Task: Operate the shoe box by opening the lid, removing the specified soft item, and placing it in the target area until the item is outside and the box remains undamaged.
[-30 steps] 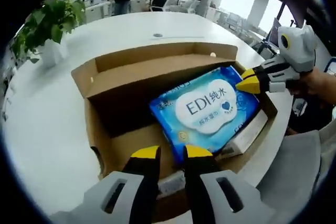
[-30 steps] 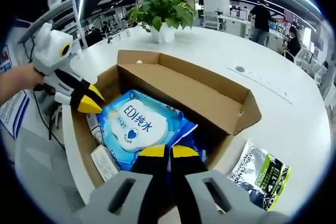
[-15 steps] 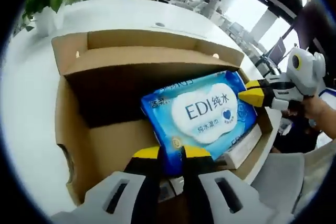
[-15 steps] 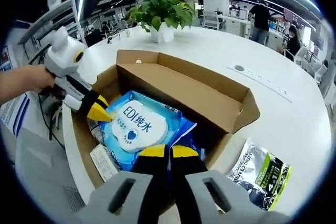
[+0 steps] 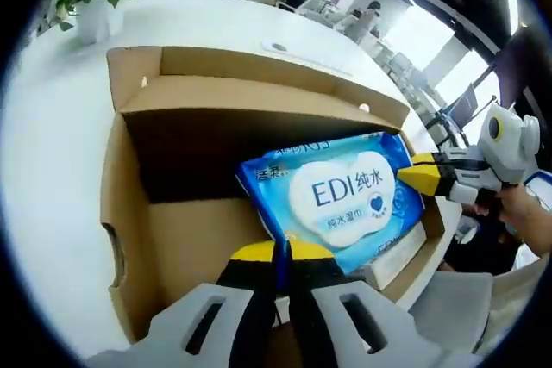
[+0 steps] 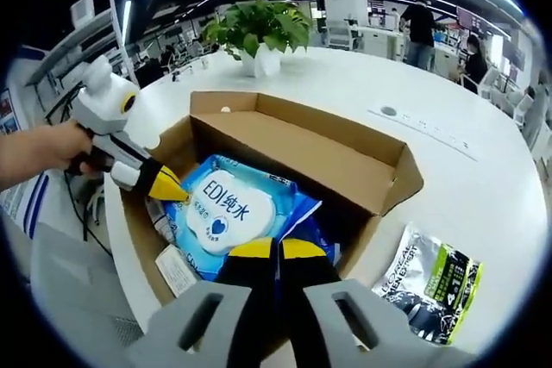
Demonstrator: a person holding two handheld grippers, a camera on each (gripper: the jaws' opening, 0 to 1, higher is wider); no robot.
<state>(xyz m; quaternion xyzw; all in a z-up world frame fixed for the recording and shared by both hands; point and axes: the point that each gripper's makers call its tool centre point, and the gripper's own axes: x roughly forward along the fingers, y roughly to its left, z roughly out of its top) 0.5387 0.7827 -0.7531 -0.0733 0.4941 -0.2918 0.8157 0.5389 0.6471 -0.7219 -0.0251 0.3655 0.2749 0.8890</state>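
Tongs, left (image 5: 282, 252) and right (image 6: 276, 249), pinch opposite edges of wipes pack (image 5: 338, 197).

The shoe box (image 5: 164, 213) is seen in plain brown cardboard. The wipes pack (image 5: 336, 200) is coloured bright blue, with a white cloud-shaped label printed in blue letters and a small blue heart. Both tongs (image 5: 276, 256) (image 6: 276, 252) are tipped in yellow over black, on light grey bodies. The surface (image 6: 483, 187) is white. A leafy green plant (image 6: 259, 23) is set in a white pot. A pouch (image 6: 427, 295) is patterned in black, white and lime green.
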